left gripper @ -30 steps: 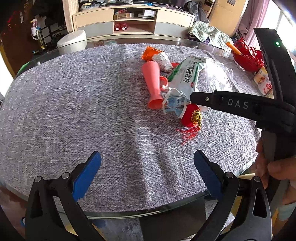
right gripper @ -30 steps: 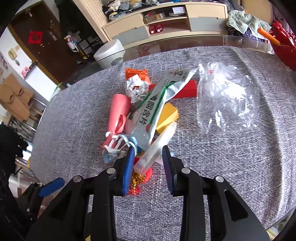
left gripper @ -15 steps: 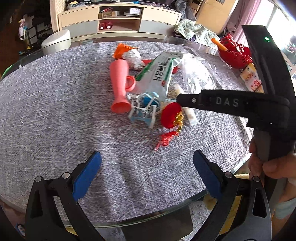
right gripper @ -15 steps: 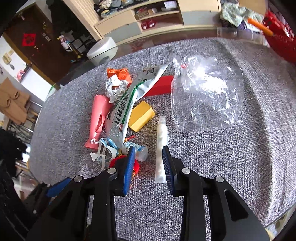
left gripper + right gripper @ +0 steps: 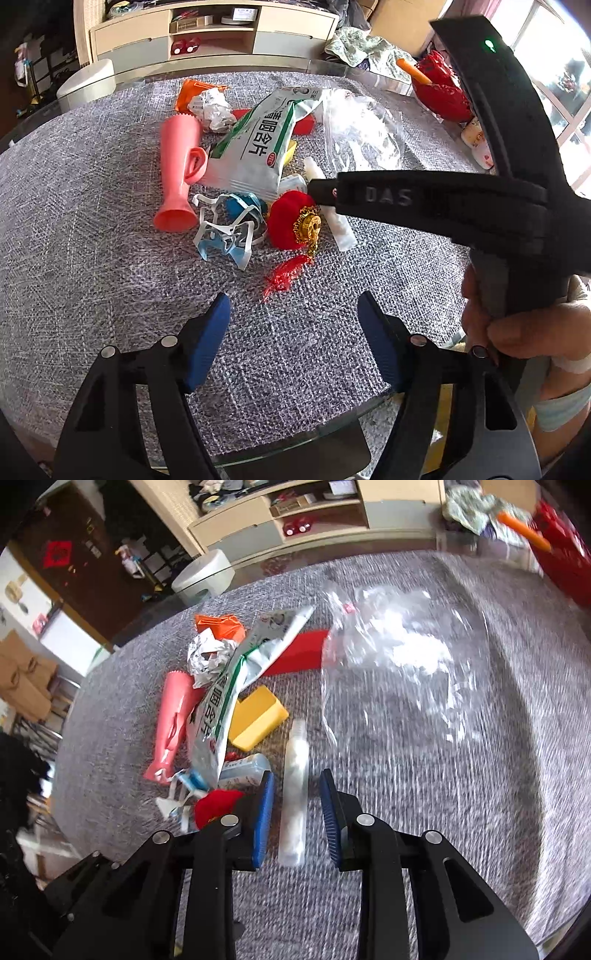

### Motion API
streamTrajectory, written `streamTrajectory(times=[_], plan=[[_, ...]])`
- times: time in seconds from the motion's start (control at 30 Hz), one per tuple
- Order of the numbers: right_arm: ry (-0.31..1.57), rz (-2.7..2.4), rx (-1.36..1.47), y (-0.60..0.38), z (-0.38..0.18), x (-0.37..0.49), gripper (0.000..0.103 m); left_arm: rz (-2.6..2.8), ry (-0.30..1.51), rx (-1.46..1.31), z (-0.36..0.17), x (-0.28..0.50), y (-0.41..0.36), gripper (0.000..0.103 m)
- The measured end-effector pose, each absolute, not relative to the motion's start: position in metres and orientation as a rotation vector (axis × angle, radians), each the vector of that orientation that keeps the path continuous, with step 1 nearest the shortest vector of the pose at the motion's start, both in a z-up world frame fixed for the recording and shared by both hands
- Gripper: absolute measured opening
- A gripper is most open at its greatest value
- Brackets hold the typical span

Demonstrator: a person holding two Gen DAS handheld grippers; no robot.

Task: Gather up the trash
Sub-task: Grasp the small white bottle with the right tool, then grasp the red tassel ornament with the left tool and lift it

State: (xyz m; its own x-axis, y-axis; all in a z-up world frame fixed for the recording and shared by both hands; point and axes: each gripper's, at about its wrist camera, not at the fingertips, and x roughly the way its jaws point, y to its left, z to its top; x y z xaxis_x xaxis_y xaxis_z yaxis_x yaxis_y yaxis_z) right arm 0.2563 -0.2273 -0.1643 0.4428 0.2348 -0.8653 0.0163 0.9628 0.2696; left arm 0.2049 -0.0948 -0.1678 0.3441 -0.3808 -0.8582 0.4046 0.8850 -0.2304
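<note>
A pile of trash lies on the grey woven table (image 5: 92, 229): a pink plastic cup (image 5: 177, 177), a white-green wrapper (image 5: 258, 144), a crumpled face mask (image 5: 229, 229), a red ornament with gold tassel (image 5: 291, 225), a white tube (image 5: 294, 790), a yellow block (image 5: 256, 716) and a clear plastic bag (image 5: 399, 668). My right gripper (image 5: 297, 812) is open with its blue pads either side of the white tube, apart from it. My left gripper (image 5: 293, 339) is open and empty, just short of the red tassel (image 5: 286, 273).
The right gripper's black body (image 5: 443, 206) crosses the left wrist view over the pile. Crumpled foil (image 5: 207, 653) and an orange wrapper (image 5: 219, 624) lie at the far side. A red bag (image 5: 443, 88) sits at the right table edge. A cabinet (image 5: 207, 37) stands behind.
My right gripper has moved forward over the white tube, so the tube lies between its pads. My left gripper has moved closer to the pile and narrowed its opening.
</note>
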Motion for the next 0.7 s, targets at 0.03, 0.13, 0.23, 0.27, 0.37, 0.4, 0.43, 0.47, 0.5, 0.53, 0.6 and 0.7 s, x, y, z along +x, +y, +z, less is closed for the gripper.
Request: streamTrajectory(times=[0.03, 0.13, 0.23, 0.27, 0.37, 0.4, 0.43, 0.47, 0.5, 0.53, 0.6, 0.7], plan=[[1.105, 0.125, 0.227, -0.226, -0.165, 0.259, 0.016, -0.507, 1.108, 0.021, -0.168, 0.206, -0.095, 0.067], [1.109, 0.127, 0.200, -0.227, -0.166, 0.261, 0.014, -0.504, 1.105, 0.018, -0.168, 0.209, -0.099, 0.067], [1.114, 0.096, 0.206, -0.237, -0.165, 0.261, 0.014, -0.511, 1.103, 0.010, -0.167, 0.211, -0.101, 0.067], [1.110, 0.080, 0.209, -0.242, -0.163, 0.260, 0.014, -0.515, 1.101, 0.008, -0.167, 0.212, -0.102, 0.067], [1.118, 0.085, 0.259, -0.262, -0.165, 0.256, 0.014, -0.531, 1.093, 0.006, -0.168, 0.216, -0.109, 0.064], [1.116, 0.080, 0.259, -0.264, -0.164, 0.254, 0.014, -0.537, 1.093, 0.008, -0.169, 0.218, -0.111, 0.059], [1.114, 0.063, 0.250, -0.269, -0.164, 0.253, 0.014, -0.542, 1.096, 0.007, -0.170, 0.220, -0.113, 0.056], [1.112, 0.064, 0.258, -0.275, -0.164, 0.251, 0.014, -0.550, 1.100, 0.006, -0.172, 0.222, -0.117, 0.050], [1.112, 0.071, 0.271, -0.278, -0.165, 0.248, 0.014, -0.553, 1.101, 0.006, -0.172, 0.224, -0.118, 0.048], [1.114, 0.074, 0.285, -0.282, -0.165, 0.246, 0.014, -0.551, 1.098, 0.009, -0.172, 0.225, -0.120, 0.048], [1.114, 0.070, 0.282, -0.284, -0.164, 0.243, 0.014, -0.530, 1.092, 0.012, -0.172, 0.232, -0.124, 0.049], [1.114, 0.083, 0.287, -0.285, -0.165, 0.236, 0.014, -0.511, 1.085, 0.015, -0.172, 0.242, -0.126, 0.048]])
